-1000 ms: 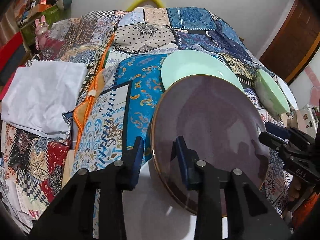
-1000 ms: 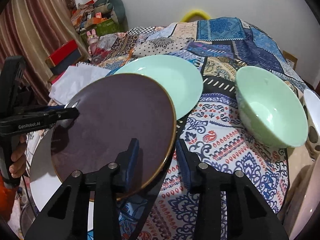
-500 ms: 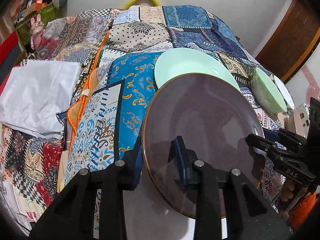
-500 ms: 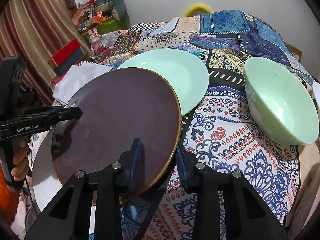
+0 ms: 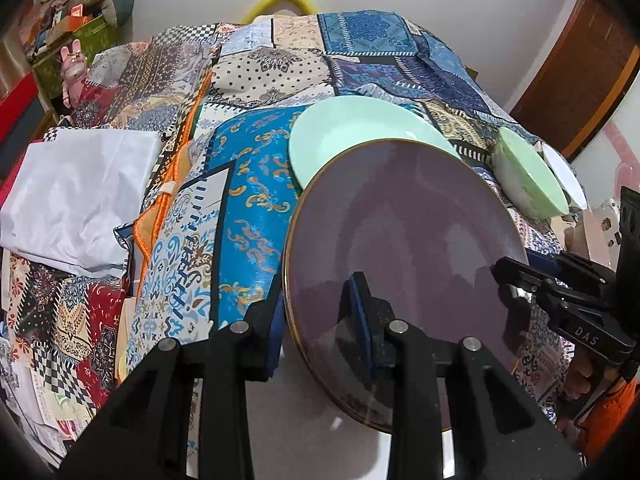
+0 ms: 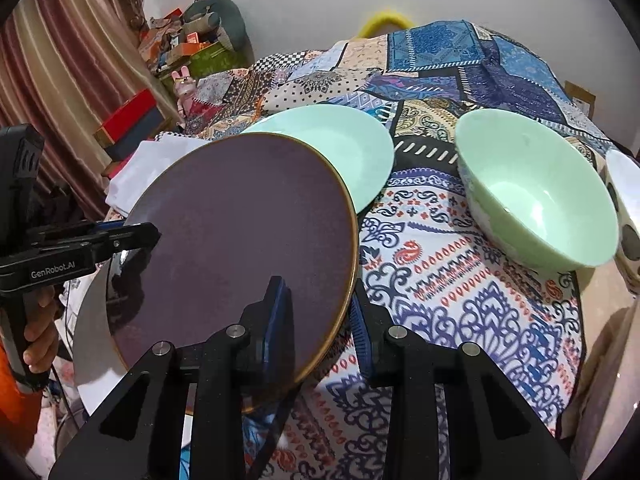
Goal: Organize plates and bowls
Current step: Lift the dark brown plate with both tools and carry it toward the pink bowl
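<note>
From the right wrist view, at left centre the left gripper is clamped on the near-left rim of the round dark purple gold-edged plate. At lower centre the right gripper pinches its right rim. The round mint plate lies behind; the pale green bowl sits right, on the patchwork cloth.

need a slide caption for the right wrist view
Both grippers clamp a dark purple plate by opposite rims, above a mint plate, green bowl alongside.
</note>
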The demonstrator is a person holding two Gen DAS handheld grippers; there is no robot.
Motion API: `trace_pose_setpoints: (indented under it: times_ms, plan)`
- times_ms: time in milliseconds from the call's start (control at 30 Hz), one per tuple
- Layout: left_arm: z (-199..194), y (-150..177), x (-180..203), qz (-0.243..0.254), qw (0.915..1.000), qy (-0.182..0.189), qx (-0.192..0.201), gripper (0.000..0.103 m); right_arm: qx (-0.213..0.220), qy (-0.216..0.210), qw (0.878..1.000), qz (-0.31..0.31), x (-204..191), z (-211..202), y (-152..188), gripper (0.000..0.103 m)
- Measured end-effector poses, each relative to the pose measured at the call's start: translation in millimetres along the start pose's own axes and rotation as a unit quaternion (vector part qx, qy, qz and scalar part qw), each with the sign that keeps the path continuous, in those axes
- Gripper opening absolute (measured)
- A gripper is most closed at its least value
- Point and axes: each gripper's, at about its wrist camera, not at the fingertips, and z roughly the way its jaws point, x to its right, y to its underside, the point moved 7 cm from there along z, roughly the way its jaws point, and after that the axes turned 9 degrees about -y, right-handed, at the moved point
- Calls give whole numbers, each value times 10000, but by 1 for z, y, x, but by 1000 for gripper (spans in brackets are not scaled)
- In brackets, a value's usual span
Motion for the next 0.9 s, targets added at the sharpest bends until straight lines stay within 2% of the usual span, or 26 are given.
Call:
trace_pose_setpoints:
  times_ms: [467,900]
  plan:
    - [-24,11,26,26,10000,57,-3,30,196,-56,9997,145,8,-32,12,28]
    - [-50,23,65,248,9996,115,63,30,397,31,9987,302,22,-70,28,28]
